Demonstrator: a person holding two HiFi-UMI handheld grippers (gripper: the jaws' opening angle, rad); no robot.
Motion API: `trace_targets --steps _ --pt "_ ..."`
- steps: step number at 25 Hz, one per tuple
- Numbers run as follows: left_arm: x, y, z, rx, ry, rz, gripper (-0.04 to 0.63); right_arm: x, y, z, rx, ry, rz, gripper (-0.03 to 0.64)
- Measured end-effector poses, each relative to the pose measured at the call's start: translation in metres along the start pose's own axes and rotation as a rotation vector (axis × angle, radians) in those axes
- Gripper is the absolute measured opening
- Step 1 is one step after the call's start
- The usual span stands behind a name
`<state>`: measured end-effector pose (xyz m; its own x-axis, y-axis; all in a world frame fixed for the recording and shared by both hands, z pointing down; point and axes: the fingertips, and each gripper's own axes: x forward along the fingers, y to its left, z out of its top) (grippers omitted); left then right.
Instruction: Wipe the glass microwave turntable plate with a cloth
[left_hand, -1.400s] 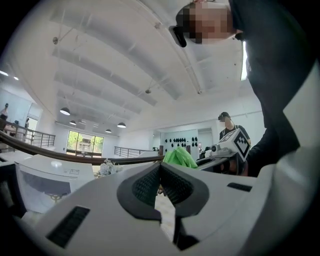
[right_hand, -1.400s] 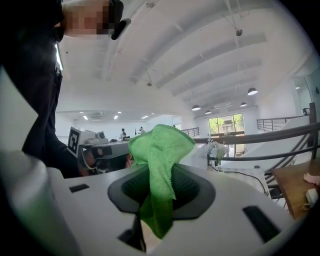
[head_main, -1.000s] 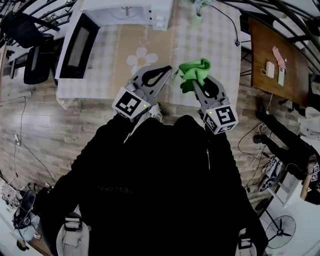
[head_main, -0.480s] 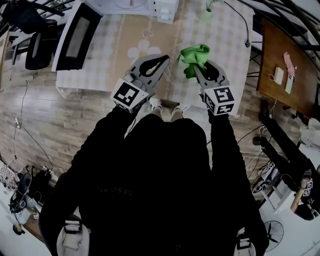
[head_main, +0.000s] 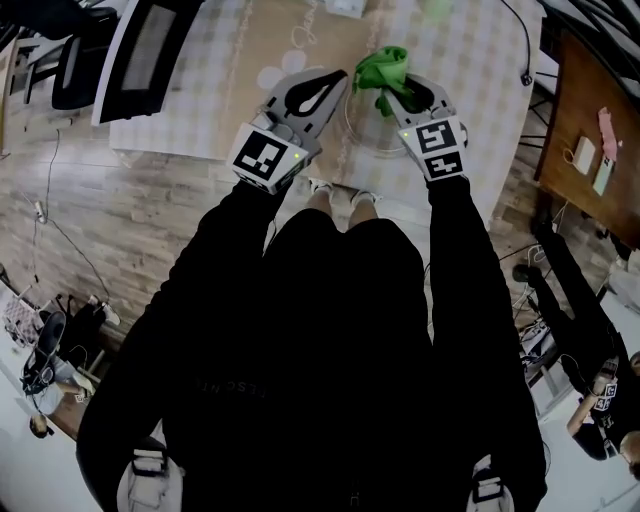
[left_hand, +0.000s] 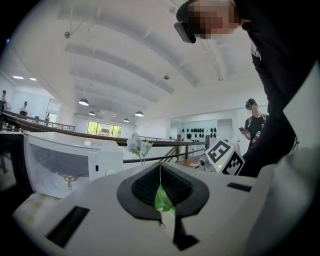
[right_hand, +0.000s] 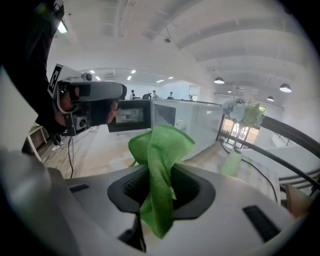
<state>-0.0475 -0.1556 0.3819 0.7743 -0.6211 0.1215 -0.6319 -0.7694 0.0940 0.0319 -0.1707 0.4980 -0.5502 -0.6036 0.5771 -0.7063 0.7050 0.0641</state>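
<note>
The clear glass turntable plate hangs over the table's near edge between my two grippers. My left gripper is shut on its left rim; in the left gripper view the plate shows only as a thin edge-on line between the closed jaws. My right gripper is shut on a bunched green cloth, which lies against the plate's far side. In the right gripper view the cloth stands up out of the jaws and hangs down below them.
A white microwave stands at the table's back with its door swung open and its spindle bare. A checked tablecloth covers the table. A vase of flowers stands at the far right, a wooden desk beyond. Another person stands nearby.
Both grippers have moved forward over the table's near edge, carrying plate and cloth. The cloth has come closer to the plate, and the head view has tipped further down.
</note>
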Motion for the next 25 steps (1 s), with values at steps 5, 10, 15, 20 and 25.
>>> trace_targets --steps 5,10,15,20,25 --pt "0.014 0.015 -0.017 0.002 -0.005 0.050 0.021 0.042 -0.002 -0.021 -0.042 0.072 0.053 0.123" --pt "0.018 0.027 -0.037 0.001 0.013 0.091 0.020 0.074 -0.003 -0.033 -0.107 0.137 0.102 0.124" --pt "0.020 0.034 -0.051 0.012 0.036 0.112 0.021 0.100 -0.002 -0.043 -0.201 0.214 0.145 0.124" --pt "0.017 0.035 -0.056 0.022 0.045 0.131 0.021 0.122 0.006 -0.060 -0.336 0.306 0.180 0.124" --pt "0.011 0.033 -0.058 0.012 0.044 0.140 0.021 0.141 0.011 -0.073 -0.389 0.376 0.184 0.118"
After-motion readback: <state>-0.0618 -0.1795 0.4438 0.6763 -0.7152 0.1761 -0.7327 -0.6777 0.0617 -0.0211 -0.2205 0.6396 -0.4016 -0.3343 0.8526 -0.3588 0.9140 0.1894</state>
